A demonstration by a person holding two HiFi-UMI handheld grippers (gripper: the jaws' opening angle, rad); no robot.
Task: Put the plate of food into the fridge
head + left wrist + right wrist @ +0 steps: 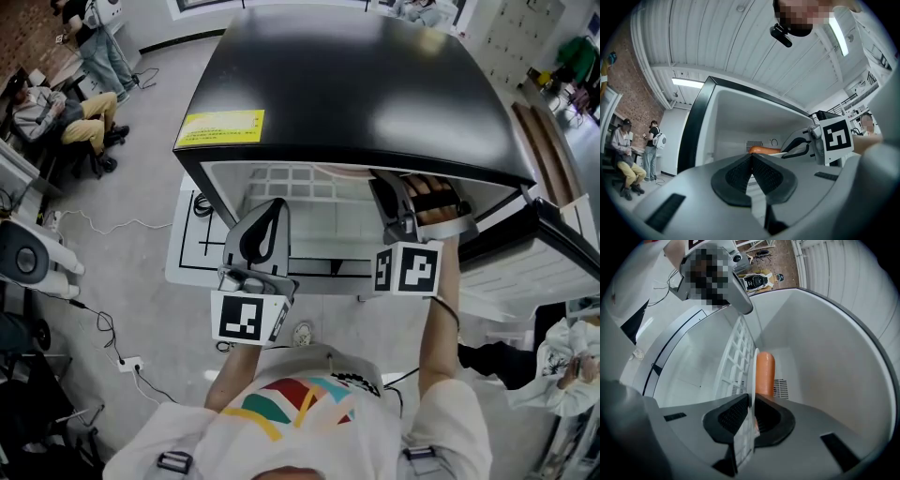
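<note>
- Placing step: the right gripper [751, 405] reaches inside the open black-topped, white-lined fridge [825, 357], its jaws nipped tight on the rim of the thin white plate [752, 376].
- The plate sits just over the white wire shelf [735, 350]; I cannot tell whether they touch.
- Next, I judge: settle it flat on the shelf, release, draw back.
- An orange sausage [765, 373] lies along the plate and looks apt to roll if tipped.
- The left gripper [751, 158] is closed and empty, in front of the fridge.
</note>
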